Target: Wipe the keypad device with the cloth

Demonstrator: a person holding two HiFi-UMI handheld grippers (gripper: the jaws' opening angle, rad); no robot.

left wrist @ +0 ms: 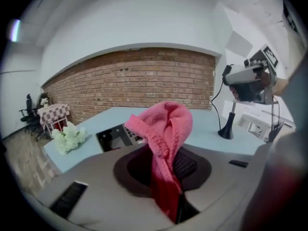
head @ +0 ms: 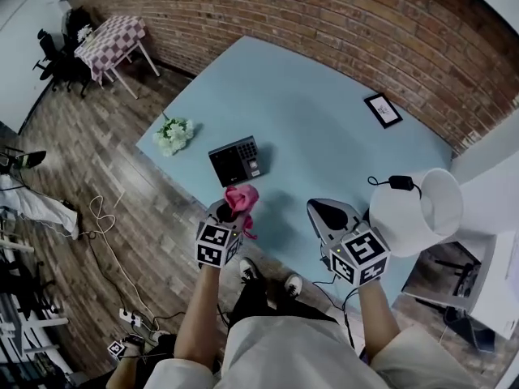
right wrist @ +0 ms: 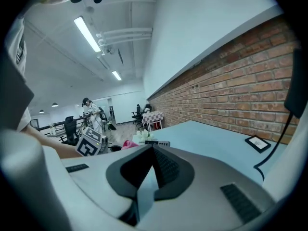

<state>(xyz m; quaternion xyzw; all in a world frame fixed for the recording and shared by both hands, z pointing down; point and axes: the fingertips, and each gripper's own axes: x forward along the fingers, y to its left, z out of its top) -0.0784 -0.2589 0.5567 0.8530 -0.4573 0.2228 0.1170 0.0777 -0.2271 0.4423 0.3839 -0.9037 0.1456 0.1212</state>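
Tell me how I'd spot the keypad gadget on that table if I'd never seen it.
Start at the large pale blue table beside the red brick wall. Near its edge facing the person, next to a bunch of white flowers, lies the flat black keypad device. It alone is a dark slab with a screen and rows of buttons.

Keypad device (head: pixel 237 160) mid-frame on table (head: pixel 324 96); flowers (head: pixel 173 134) left of it at table edge. Picture frame (head: pixel 383 109) upper right. Lamp (head: pixel 418 209) right. My left gripper (head: pixel 229 211) below device, cloth (head: pixel 242 199) in jaws; my right gripper (head: pixel 326 214) between it and lamp.
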